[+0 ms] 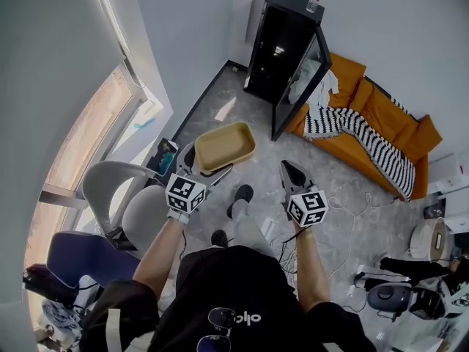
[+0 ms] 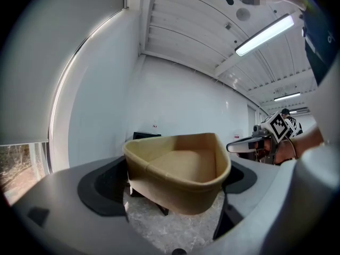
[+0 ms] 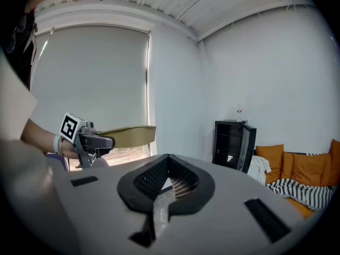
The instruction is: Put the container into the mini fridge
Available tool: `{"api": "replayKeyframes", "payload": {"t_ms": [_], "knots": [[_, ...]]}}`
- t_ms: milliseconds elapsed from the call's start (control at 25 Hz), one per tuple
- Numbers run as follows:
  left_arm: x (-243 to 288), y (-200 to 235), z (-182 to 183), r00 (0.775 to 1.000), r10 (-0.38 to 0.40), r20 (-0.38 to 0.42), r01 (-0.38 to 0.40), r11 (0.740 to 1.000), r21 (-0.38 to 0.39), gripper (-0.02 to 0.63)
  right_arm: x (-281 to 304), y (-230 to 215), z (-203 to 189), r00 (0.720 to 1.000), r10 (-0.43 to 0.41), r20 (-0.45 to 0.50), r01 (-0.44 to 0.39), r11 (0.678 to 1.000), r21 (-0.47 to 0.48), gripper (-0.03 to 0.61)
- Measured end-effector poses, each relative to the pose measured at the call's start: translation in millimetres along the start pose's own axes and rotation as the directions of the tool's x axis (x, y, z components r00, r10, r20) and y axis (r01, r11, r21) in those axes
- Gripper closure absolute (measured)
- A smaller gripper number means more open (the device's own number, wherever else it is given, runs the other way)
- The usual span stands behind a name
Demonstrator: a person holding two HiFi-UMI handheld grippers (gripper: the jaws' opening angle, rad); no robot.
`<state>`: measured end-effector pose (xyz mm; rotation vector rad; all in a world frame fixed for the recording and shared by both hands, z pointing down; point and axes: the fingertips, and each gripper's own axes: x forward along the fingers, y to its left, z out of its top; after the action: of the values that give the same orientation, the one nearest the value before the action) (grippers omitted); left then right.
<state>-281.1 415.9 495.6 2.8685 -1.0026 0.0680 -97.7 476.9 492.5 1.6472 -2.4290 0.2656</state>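
Observation:
A tan, shallow rectangular container (image 1: 225, 147) hangs in the air, with my left gripper (image 1: 207, 169) shut on its near edge. In the left gripper view the container (image 2: 178, 171) fills the space between the two dark pads (image 2: 106, 187). My right gripper (image 1: 286, 166) is held out to the right of it, shut and empty; its jaws meet in a point in the right gripper view (image 3: 169, 166). The black mini fridge (image 1: 282, 46) stands ahead against the far wall, its glass door (image 1: 302, 86) swung open to the right. It also shows as the fridge (image 3: 234, 142) in the right gripper view.
An orange sofa (image 1: 381, 116) with a striped blanket (image 1: 366, 138) stands right of the fridge. A small bottle (image 1: 314, 2) sits on the fridge top. Grey and blue chairs (image 1: 117, 196) are at my left, cables and gear (image 1: 396, 292) on the floor at right.

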Motion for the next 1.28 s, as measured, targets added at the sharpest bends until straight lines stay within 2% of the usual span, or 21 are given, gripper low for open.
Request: {"api": "replayKeyframes", "payload": {"t_ms": [320, 800, 1280], "knots": [[54, 55, 8, 1.000, 0.017, -0.008, -0.017, 1.000, 0.019, 0.083, 76, -45, 18, 1.000, 0.025, 0.015, -0.025, 1.000, 0.005, 0.572], [180, 131, 47, 0.998, 0.063, -0.016, -0.063, 0.997, 0.043, 0.083, 186, -154, 66, 0.997, 0.066, 0.028, -0.066, 0.998, 0.016, 0.572], [304, 156, 59, 0.998, 0.052, -0.024, -0.051, 0.998, 0.039, 0.083, 240, -262, 81, 0.998, 0.050, 0.047, -0.052, 0.998, 0.043, 0.572]]}}
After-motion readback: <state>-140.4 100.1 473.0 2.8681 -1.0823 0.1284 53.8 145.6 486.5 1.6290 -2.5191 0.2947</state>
